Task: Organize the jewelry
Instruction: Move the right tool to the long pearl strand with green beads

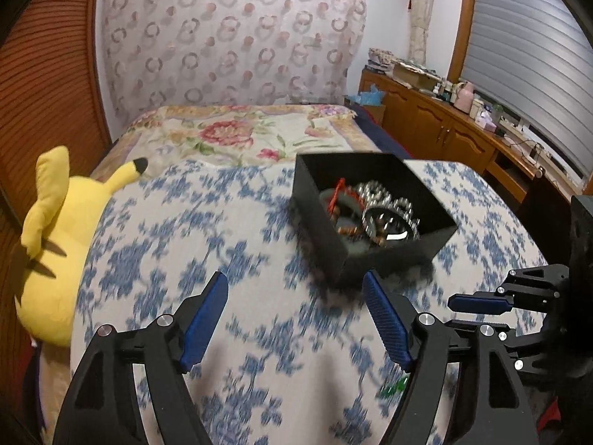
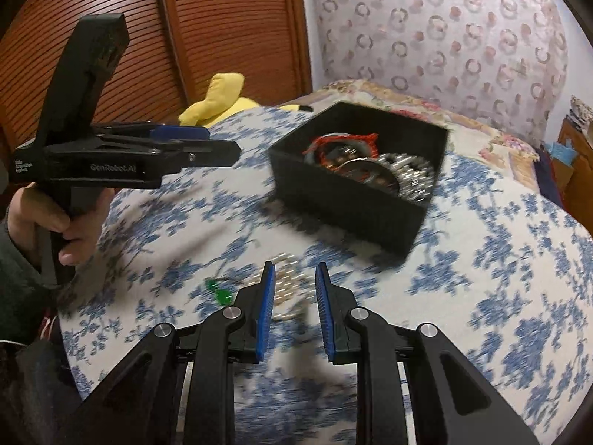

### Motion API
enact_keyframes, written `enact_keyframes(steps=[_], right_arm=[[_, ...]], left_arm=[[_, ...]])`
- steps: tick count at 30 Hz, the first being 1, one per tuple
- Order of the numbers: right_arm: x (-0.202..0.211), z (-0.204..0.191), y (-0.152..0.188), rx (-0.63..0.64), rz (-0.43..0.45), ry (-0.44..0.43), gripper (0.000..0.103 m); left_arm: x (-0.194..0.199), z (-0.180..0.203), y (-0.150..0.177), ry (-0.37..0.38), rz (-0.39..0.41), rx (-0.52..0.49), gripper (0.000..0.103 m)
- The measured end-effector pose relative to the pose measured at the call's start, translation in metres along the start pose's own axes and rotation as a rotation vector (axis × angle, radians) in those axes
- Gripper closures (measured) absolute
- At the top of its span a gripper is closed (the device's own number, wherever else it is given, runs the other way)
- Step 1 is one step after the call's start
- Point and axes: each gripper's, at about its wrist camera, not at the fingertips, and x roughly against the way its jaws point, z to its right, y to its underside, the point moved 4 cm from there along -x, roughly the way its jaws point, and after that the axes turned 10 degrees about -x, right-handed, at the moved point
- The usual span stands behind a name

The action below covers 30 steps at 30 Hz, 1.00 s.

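Note:
A black open box [image 1: 370, 222] sits on the blue-flowered cloth [image 1: 222, 244] and holds a silver bead bracelet [image 1: 389, 215] and a red cord piece [image 1: 335, 194]. It also shows in the right wrist view [image 2: 355, 200]. My left gripper [image 1: 294, 293] is wide open and empty, just short of the box. My right gripper [image 2: 294, 276] is partly open over a blurred silver bead chain [image 2: 292, 285] lying on the cloth, not closed on it. A small green piece [image 2: 218, 291] lies left of the chain.
A yellow plush toy [image 1: 55, 244] lies at the left edge of the bed. A floral blanket [image 1: 237, 133] covers the far end. A wooden cabinet [image 1: 444, 126] with clutter runs along the right. Wooden slatted doors [image 2: 185, 29] stand to the left.

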Motion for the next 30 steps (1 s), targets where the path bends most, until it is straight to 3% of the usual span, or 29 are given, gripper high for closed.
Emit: enact_keyframes(steps=[13, 19, 22, 30], right_arm=[[-0.001, -0.029, 0.021, 0.057, -0.058, 0.008, 0.079], [-0.008, -0.036, 0.029, 0.106, -0.065, 0.076, 0.079], [-0.008, -0.036, 0.031, 0.14, -0.053, 0.157, 0.079], [0.002, -0.005, 0.036, 0.086, -0.052, 0.22, 0.079]], left_arm=[[0.011, 0.002, 0.036, 0.014, -0.028, 0.01, 0.031], [0.016, 0.008, 0.044, 0.017, -0.028, 0.013, 0.03], [0.023, 0.011, 0.047, 0.016, -0.019, 0.011, 0.03], [0.033, 0.024, 0.055, 0.028, -0.013, 0.002, 0.03]])
